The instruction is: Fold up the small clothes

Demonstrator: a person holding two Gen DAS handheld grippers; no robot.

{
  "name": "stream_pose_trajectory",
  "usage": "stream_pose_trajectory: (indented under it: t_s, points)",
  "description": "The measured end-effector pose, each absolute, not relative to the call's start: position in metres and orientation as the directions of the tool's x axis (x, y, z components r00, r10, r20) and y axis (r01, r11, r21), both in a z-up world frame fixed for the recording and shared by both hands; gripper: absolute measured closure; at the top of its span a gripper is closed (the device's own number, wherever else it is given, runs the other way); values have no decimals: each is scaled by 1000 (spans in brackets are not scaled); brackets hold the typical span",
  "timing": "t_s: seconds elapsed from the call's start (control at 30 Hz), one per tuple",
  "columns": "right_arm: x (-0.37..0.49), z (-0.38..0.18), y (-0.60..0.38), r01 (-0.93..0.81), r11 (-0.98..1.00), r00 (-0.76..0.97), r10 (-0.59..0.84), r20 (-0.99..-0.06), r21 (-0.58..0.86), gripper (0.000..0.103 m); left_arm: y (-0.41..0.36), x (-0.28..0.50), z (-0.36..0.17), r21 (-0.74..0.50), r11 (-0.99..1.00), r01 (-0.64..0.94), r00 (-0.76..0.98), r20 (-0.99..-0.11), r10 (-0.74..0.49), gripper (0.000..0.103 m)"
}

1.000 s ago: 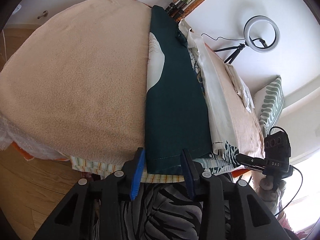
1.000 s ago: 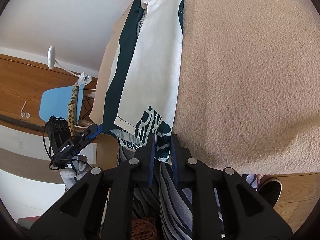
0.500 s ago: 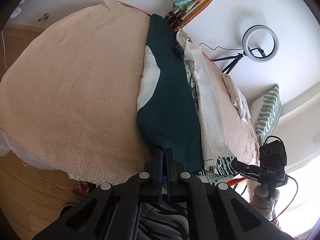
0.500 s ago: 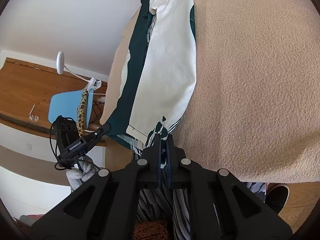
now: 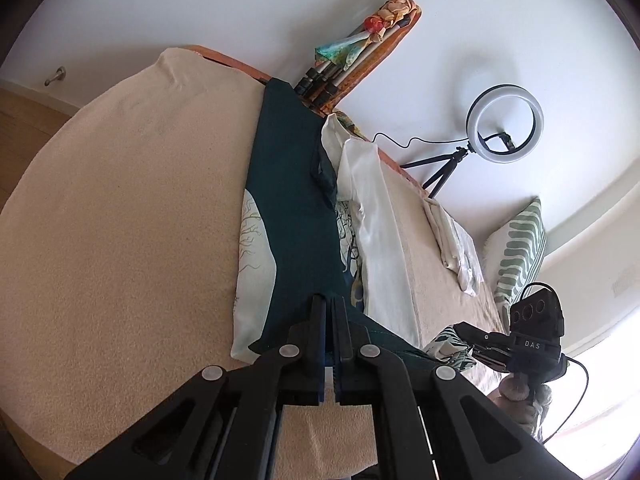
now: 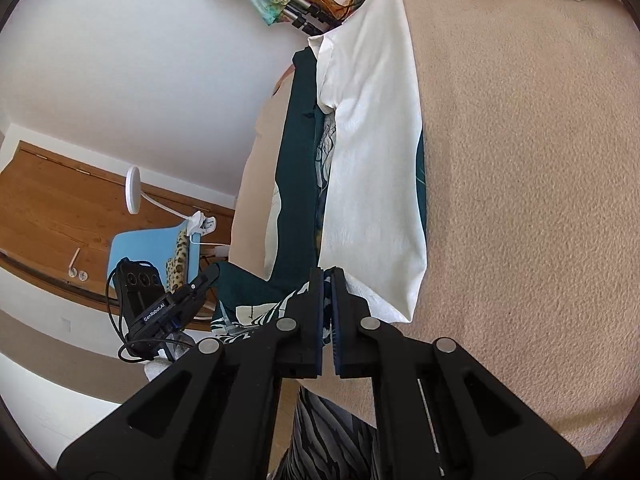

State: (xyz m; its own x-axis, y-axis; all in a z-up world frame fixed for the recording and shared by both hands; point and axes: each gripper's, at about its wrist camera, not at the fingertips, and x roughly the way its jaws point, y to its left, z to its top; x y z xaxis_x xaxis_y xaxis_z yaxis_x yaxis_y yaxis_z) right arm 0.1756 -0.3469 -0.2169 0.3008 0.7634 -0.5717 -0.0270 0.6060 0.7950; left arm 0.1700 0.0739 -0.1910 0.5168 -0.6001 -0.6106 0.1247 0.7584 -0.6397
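Note:
A dark green and white patterned garment point(image 5: 298, 216) lies lengthwise on the beige bed cover point(image 5: 120, 240), its two long sides folded inward. My left gripper point(image 5: 330, 306) is shut on the garment's near hem on the dark green side and holds it lifted. My right gripper point(image 6: 328, 276) is shut on the near hem on the white side point(image 6: 372, 152), also lifted. The right gripper shows in the left wrist view point(image 5: 472, 338), and the left gripper shows in the right wrist view point(image 6: 208, 278).
A folded white cloth point(image 5: 456, 248) and a green striped pillow point(image 5: 518, 260) lie further along the bed. A ring light on a tripod point(image 5: 506, 124) and tripod legs point(image 5: 340, 76) stand by the wall. A blue chair point(image 6: 148, 248) stands beside the bed.
My left gripper closed on the dark green hem. Both grippers have since lifted the near hem up and carried it forward over the garment.

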Motion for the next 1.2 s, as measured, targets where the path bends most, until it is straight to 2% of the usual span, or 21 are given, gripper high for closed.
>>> stream_pose_trajectory:
  t_s: [0.23, 0.37, 0.63, 0.67, 0.7, 0.73, 0.77, 0.83, 0.87, 1.03, 1.2]
  points:
    - [238, -215, -347, 4, 641, 355, 717, -600, 768, 98, 69, 233, -201, -623, 774, 113, 533, -620, -576, 103]
    - [270, -229, -344, 53, 674, 352, 678, -645, 737, 98, 64, 264, -215, -584, 807, 90, 522, -662, -538, 103]
    - [297, -252, -338, 102, 717, 324, 632, -704, 690, 98, 64, 286, -238, -580, 813, 56, 497, -690, -526, 103]
    - [299, -252, -339, 104, 718, 324, 630, -706, 688, 98, 65, 287, -238, -577, 816, 50, 501, -692, -520, 101]
    - [300, -253, -340, 109, 713, 327, 632, -703, 692, 98, 66, 287, -237, -575, 817, 49, 509, -689, -516, 94]
    - [302, -252, -341, 113, 710, 327, 634, -701, 695, 97, 68, 286, -234, -569, 821, 47, 520, -688, -506, 79]
    - [303, -250, -343, 116, 711, 325, 633, -703, 694, 94, 71, 285, -230, -564, 825, 41, 540, -682, -493, 74]
    - [302, -242, -349, 111, 721, 352, 615, -706, 683, 67, 78, 280, -219, -541, 839, 46, 583, -668, -463, 73]
    - [300, -236, -353, 99, 726, 379, 605, -700, 681, 63, 81, 277, -214, -532, 845, 56, 597, -661, -455, 73]
    - [285, -213, -353, -2, 760, 402, 595, -696, 650, 62, 79, 264, -196, -484, 864, 138, 606, -648, -461, 73]
    - [282, -208, -339, -69, 829, 398, 532, -747, 554, 62, 71, 276, -200, -450, 880, 151, 587, -676, -446, 73]
